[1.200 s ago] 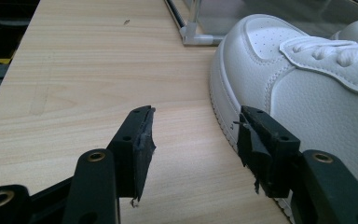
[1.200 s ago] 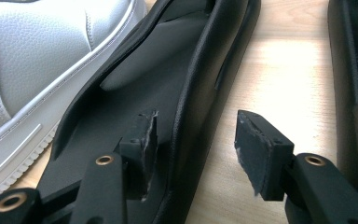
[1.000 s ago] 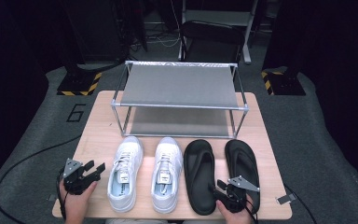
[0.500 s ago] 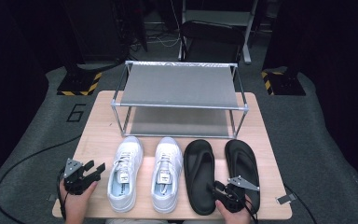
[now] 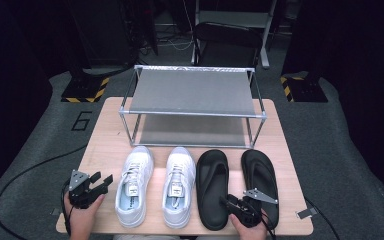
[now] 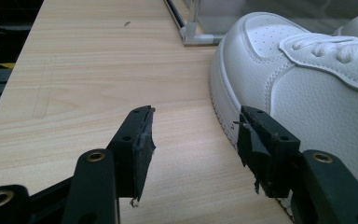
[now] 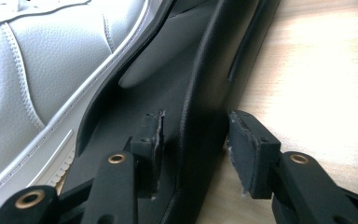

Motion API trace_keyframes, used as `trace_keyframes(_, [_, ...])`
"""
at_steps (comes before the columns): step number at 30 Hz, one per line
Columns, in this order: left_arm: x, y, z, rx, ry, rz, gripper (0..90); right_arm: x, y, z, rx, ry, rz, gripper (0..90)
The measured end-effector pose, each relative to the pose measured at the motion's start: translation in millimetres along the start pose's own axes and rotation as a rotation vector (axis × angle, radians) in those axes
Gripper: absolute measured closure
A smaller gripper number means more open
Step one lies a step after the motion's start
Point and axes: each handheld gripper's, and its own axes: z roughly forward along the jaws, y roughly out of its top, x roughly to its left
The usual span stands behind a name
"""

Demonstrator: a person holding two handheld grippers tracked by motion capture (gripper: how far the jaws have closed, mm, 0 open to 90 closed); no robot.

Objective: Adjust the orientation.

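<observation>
Four shoes sit in a row on the wooden surface (image 5: 105, 125), toes toward the two-tier metal rack (image 5: 192, 107) at the back.

Left to right in the high view:
- left hand-held gripper (image 5: 101, 182), near the front left corner, held in the person's left hand (image 5: 82, 215). In the left gripper view its jaws stand wide apart with nothing between them, just bare wood; the one on that view's right sits just beside the sole edge of the left white sneaker (image 6: 303, 79).
- left white sneaker, then right white sneaker (image 5: 179, 185), side by side, laces up.
- left black slipper (image 5: 212, 187), just beside the right sneaker.
- right black slipper (image 5: 260, 177), last in the row.
- right hand-held gripper (image 5: 231, 202), at the front edge, over the heel ends of the two slippers.

In the right gripper view the right hand-held gripper (image 7: 195, 135) is about half open and its jaws have just been closing. They straddle the raised side wall of the left black slipper: one jaw inside on the footbed, one outside. Gap visible on the outer side, so the pads aren't pressing on it.
</observation>
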Motion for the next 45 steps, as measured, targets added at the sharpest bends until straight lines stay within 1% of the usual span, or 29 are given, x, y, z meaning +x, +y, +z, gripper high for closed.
trace_keyframes(1, [-0.1, -0.3, 0.3, -0.003, 0.002, -0.001, 45.3, -0.8, -0.4, 0.3, -0.007, 0.007, 0.005, 56.2])
trace_keyframes(2, [0.1, -0.3, 0.4, -0.001, 0.001, -0.001, 45.3, -0.9, -0.3, -0.4, 0.001, 0.008, 0.01, 56.2])
trace_keyframes(5, [-0.1, -0.4, 0.7, -0.004, 0.003, -0.001, 45.3, -1.0, -0.7, -0.2, 0.0, 0.008, 0.008, 55.1])
trace_keyframes(6, [0.0, -0.2, 0.1, -0.001, 0.001, 0.0, 45.3, 0.3, -1.5, 0.2, 0.012, 0.009, 0.014, 52.0])
trace_keyframes(7, [0.0, -0.1, 0.0, -0.002, 0.002, 0.0, 45.3, 0.6, -2.3, 0.6, 0.009, 0.011, 0.012, 51.4])
trace_keyframes(13, [0.3, -0.1, -0.4, -0.004, 0.006, -0.005, 45.3, 0.5, -2.8, 0.7, 0.017, 0.012, 0.024, 50.9])
trace_keyframes(14, [0.9, -0.3, -0.4, -0.008, 0.01, -0.002, 45.3, 0.4, -3.4, 0.7, 0.017, 0.016, 0.042, 50.4])
trace_keyframes(15, [0.9, -0.3, -0.4, -0.008, 0.01, -0.002, 45.3, 1.1, -3.6, 0.1, 0.029, 0.018, 0.055, 50.3])
trace_keyframes(19, [1.4, -0.5, -0.4, -0.006, 0.008, -0.009, 45.3, -0.1, -3.8, -0.2, 0.035, 0.023, 0.049, 50.1])
trace_keyframes(20, [1.6, -0.4, -0.7, -0.01, 0.009, -0.01, 45.3, -0.1, -3.8, -0.4, 0.043, 0.029, 0.065, 50.2])
trace_keyframes(25, [2.0, -0.5, -1.3, -0.014, 0.013, -0.011, 45.3, 0.2, -3.8, -0.3, 0.042, 0.028, 0.064, 50.5])
trace_keyframes(28, [2.1, -0.4, -1.4, -0.016, 0.013, -0.013, 45.3, 0.2, -3.7, -0.7, 0.041, 0.027, 0.07, 52.9])
trace_keyframes(29, [2.1, -0.4, -1.4, -0.016, 0.013, -0.013, 45.3, -0.9, -3.9, -0.3, 0.029, 0.029, 0.071, 54.0])
trace_keyframes(30, [1.6, -0.7, -0.9, -0.033, 0.02, -0.016, 45.3, -1.4, -3.9, -1.5, 0.035, 0.034, 0.097, 55.5])
trace_keyframes(31, [1.6, -0.7, -0.9, -0.033, 0.02, -0.016, 45.3, -3.1, -4.1, -1.6, 0.027, 0.045, 0.113, 57.0])
trace_keyframes(32, [1.7, -0.6, -1.1, -0.031, 0.019, -0.015, 45.3, -3.1, -4.1, -1.6, 0.027, 0.045, 0.113, 57.0])
trace_keyframes(33, [2.3, -0.1, -1.9, -0.019, 0.013, -0.013, 45.3, -6.0, -4.2, -3.2, 0.024, 0.057, 0.149, 60.3])
trace_keyframes(35, [2.7, 0.1, -2.1, -0.021, 0.014, -0.011, 45.3, -7.0, -4.3, -3.1, 0.015, 0.063, 0.152, 61.5])
trace_keyframes(37, [2.5, 0.1, -2.5, -0.024, 0.016, -0.013, 45.3, -7.6, -3.6, -5.7, -0.001, 0.056, 0.143, 65.7])
trace_keyframes(39, [2.5, 0.1, -2.5, -0.025, 0.017, -0.013, 45.3, -7.3, -3.4, -6.6, -0.002, 0.049, 0.136, 66.3])
trace_keyframes(40, [2.6, 0.1, -2.6, -0.026, 0.017, -0.013, 45.3, -7.0, -3.3, -6.4, -0.014, 0.048, 0.13, 66.8])
trace_keyframes(42, [2.7, 0.2, -2.6, -0.026, 0.017, -0.012, 45.3, -8.5, -3.1, -6.5, -0.009, 0.046, 0.115, 66.7])
trace_keyframes(43, [2.7, 0.2, -2.6, -0.026, 0.017, -0.012, 45.3, -7.8, -2.8, -6.7, -0.001, 0.05, 0.128, 66.4])
trace_keyframes(45, [2.7, 0.2, -2.7, -0.026, 0.018, -0.011, 45.3, -8.0, -2.5, -6.9, 0.001, 0.047, 0.124, 66.1])
